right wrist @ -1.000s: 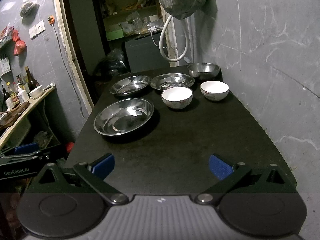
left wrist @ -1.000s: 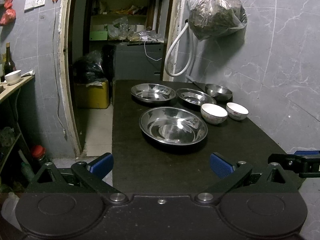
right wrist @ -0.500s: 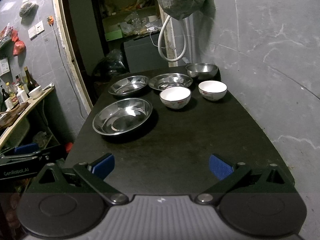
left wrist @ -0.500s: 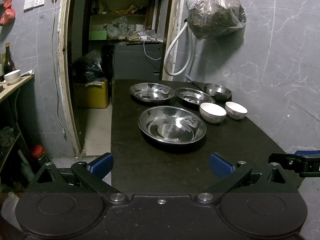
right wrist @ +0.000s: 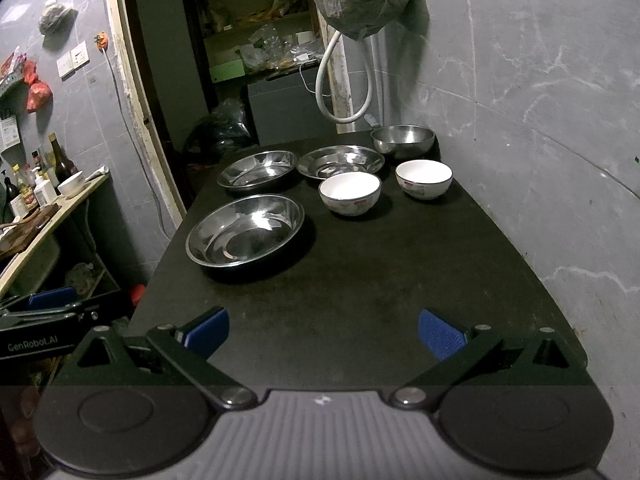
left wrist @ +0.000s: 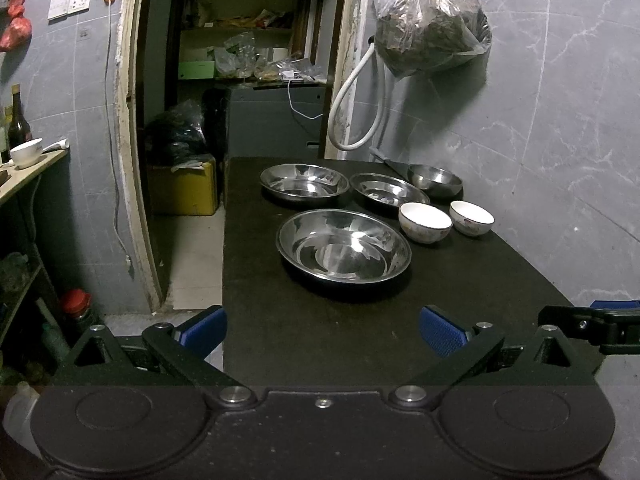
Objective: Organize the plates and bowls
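Both grippers hover over the near end of the black table [right wrist: 360,300], the left gripper [left wrist: 322,330] and the right gripper [right wrist: 323,332] each with jaws spread wide and holding nothing. Farther along sits a large steel plate [left wrist: 344,246]; behind it stand two more steel plates [left wrist: 304,181] [left wrist: 388,190] and a steel bowl [left wrist: 435,179] by the wall. Two white bowls [left wrist: 425,222] [left wrist: 471,217] sit side by side to its right.

black table [left wrist: 304,332], hanging plastic bag [left wrist: 432,36], white hose [left wrist: 352,100], yellow box [left wrist: 184,194]
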`<state>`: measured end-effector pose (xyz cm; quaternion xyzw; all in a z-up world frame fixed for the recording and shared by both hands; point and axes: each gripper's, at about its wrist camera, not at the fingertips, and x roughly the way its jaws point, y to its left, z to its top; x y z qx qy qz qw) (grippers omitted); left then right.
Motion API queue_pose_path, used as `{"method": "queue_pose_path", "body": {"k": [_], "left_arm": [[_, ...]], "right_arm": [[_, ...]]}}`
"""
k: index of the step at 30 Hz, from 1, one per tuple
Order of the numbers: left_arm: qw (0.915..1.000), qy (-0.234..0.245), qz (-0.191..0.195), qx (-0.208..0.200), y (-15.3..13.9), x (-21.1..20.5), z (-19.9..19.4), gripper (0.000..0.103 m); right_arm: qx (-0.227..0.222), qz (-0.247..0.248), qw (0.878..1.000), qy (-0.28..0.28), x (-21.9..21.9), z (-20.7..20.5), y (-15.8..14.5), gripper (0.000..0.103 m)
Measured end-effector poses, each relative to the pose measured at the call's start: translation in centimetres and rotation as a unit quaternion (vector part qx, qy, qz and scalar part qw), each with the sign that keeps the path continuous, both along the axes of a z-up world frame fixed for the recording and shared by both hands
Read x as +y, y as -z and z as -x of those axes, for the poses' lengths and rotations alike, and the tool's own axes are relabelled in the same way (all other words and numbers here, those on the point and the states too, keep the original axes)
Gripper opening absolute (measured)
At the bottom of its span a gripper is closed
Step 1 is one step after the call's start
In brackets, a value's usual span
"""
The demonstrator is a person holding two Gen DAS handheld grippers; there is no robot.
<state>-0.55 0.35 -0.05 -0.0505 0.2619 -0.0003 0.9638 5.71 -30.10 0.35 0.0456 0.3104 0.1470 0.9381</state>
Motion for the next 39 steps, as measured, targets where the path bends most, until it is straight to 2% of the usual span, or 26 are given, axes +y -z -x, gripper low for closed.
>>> {"method": "queue_pose_path", "body": {"k": [30, 33, 39], "left_arm": [[0.9999, 0.008, -0.008, 0.009, -0.2, -0.2, -0.2, 0.102], [0.9998, 0.004, -0.010, 0.015, -0.1, -0.2, -0.5, 0.102], [0.9992, -0.018, -0.016, 0.032, 0.4, 0.5, -1.0, 0.102]], "right_arm": [[-0.001, 0.000, 1.000, 0.009, -0.5, 0.5, 0.3, 0.103], [0.012, 0.013, 1.000, 0.012, -0.2, 0.1, 0.5, 0.103], [0.066, 0.039, 0.997, 0.017, 0.5, -1.1, 1.2, 0.103]]}}
